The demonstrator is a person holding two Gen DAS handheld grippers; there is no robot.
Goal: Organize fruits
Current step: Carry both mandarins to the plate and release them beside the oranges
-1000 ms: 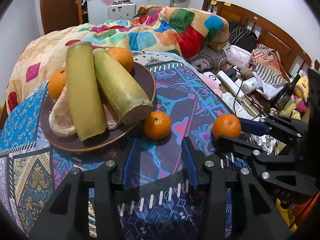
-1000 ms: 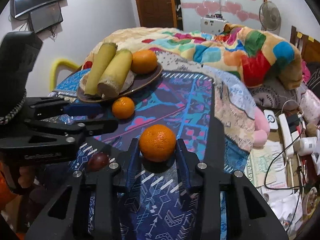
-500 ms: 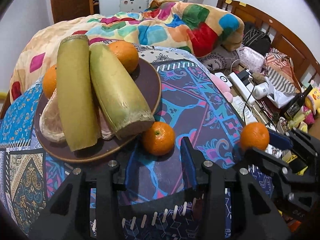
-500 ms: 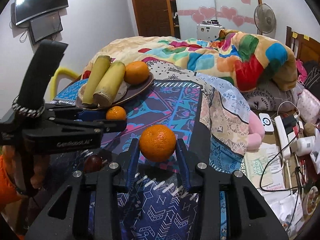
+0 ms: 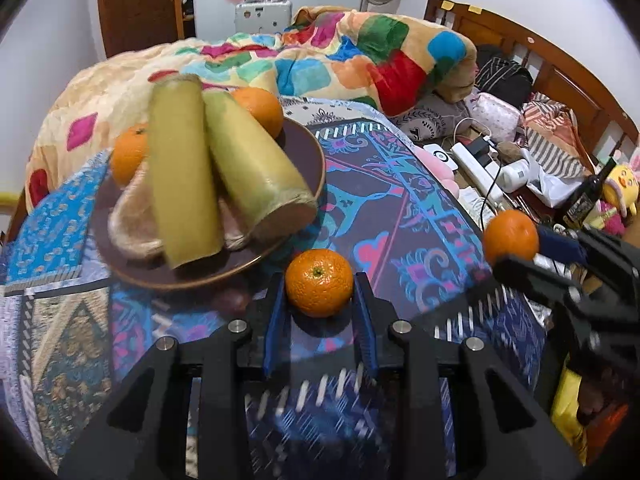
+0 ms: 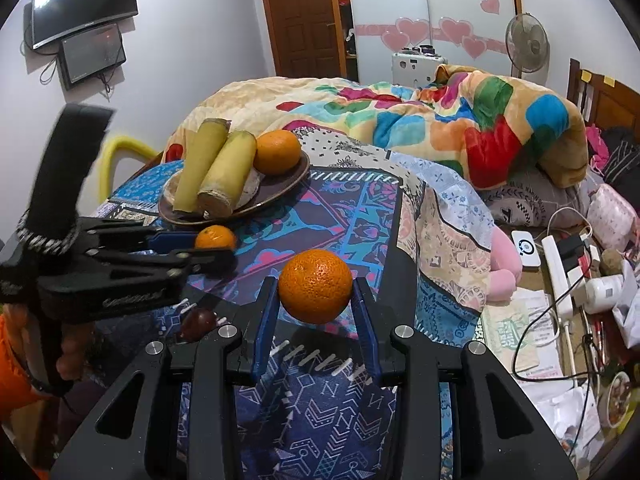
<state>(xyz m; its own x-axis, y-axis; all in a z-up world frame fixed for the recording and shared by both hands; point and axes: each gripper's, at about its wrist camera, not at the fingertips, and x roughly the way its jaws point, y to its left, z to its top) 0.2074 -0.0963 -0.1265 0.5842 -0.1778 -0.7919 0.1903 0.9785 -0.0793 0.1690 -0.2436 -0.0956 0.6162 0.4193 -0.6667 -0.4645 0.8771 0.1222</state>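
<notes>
Nearest in the left wrist view, the left tool is seen with its blue-padded fingers set on either side of a small orange that rests on the patterned cloth; the pads lie right against the fruit, but whether they press on it or only flank it cannot be told. Just to the left of that tool a dark reddish fruit lies on the cloth, blurred and partly hidden. In the right wrist view, the right tool is clenched on a larger orange, which is held clear of the cloth, with its shadow cast below. The same held orange is seen at the right in the left view, pinched at the tip of the right tool. Beyond the small orange, a brown plate sits on the cloth, the fruit lying just off its near rim. On the plate two yellow-green sugarcane pieces are laid side by side, tilted over pale pomelo segments. One orange on the plate is tucked behind the canes at the far right, and another orange sits at the plate's left edge. Farther off, a colourful blanket is heaped on the bed, and a standing fan is seen by the far wall.
</notes>
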